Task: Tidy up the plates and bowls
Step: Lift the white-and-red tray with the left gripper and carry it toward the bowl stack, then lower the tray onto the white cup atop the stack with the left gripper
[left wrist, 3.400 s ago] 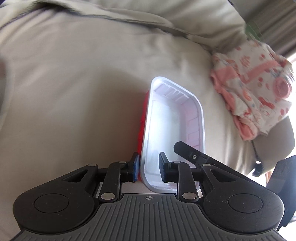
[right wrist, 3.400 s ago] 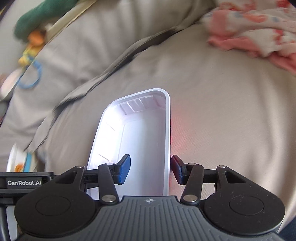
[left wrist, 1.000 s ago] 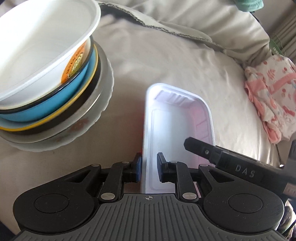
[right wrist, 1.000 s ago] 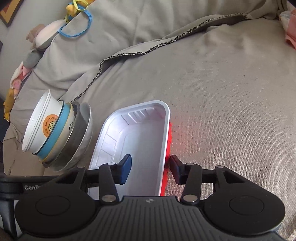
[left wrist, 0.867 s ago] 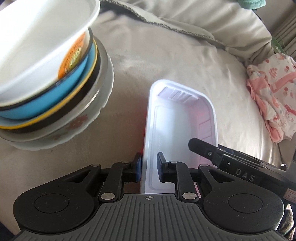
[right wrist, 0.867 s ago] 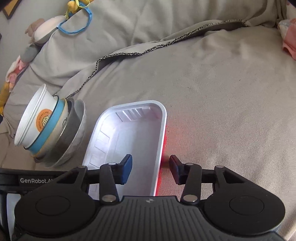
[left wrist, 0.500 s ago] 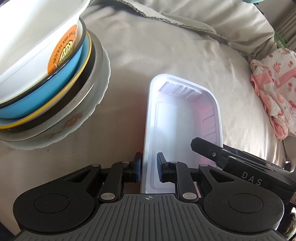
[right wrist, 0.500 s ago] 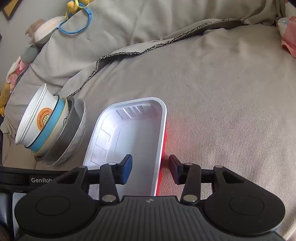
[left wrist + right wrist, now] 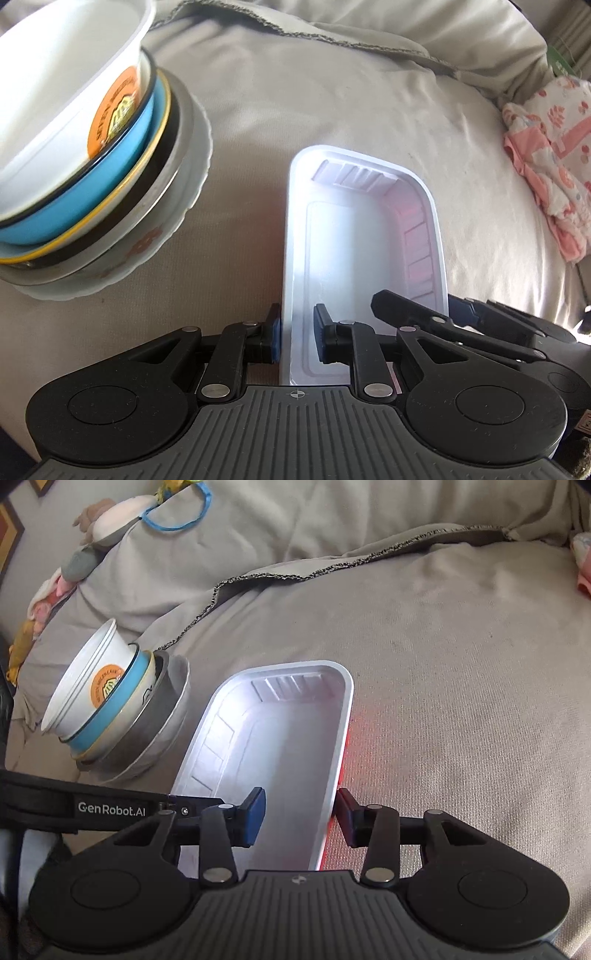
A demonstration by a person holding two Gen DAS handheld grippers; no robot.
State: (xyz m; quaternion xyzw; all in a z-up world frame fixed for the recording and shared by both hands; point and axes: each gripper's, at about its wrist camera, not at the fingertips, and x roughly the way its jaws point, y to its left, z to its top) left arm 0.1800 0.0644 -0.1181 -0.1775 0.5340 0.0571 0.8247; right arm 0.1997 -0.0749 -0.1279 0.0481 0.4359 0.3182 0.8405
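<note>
A white rectangular tray [image 9: 362,240] with a red underside sits over the beige bed cover. My left gripper [image 9: 295,334] is shut on the tray's left wall near its close end. My right gripper [image 9: 301,814] straddles the tray's right wall [image 9: 338,746], its jaws apart with a visible gap on the inner side. A tilted stack of bowls and plates [image 9: 92,155] stands to the left; a white paper bowl with an orange label tops it, over a blue bowl, a metal bowl and a white plate. The stack also shows in the right wrist view [image 9: 118,705].
Pink patterned cloth [image 9: 550,147] lies at the right. A folded grey blanket edge [image 9: 332,568] runs across the back. Toys and a blue ring [image 9: 173,513] lie on the pillow at the far left.
Both grippers and the tray have moved left toward the bowl stack, which has come into view. Over the last second the tray has sunk slightly and the grips look unchanged.
</note>
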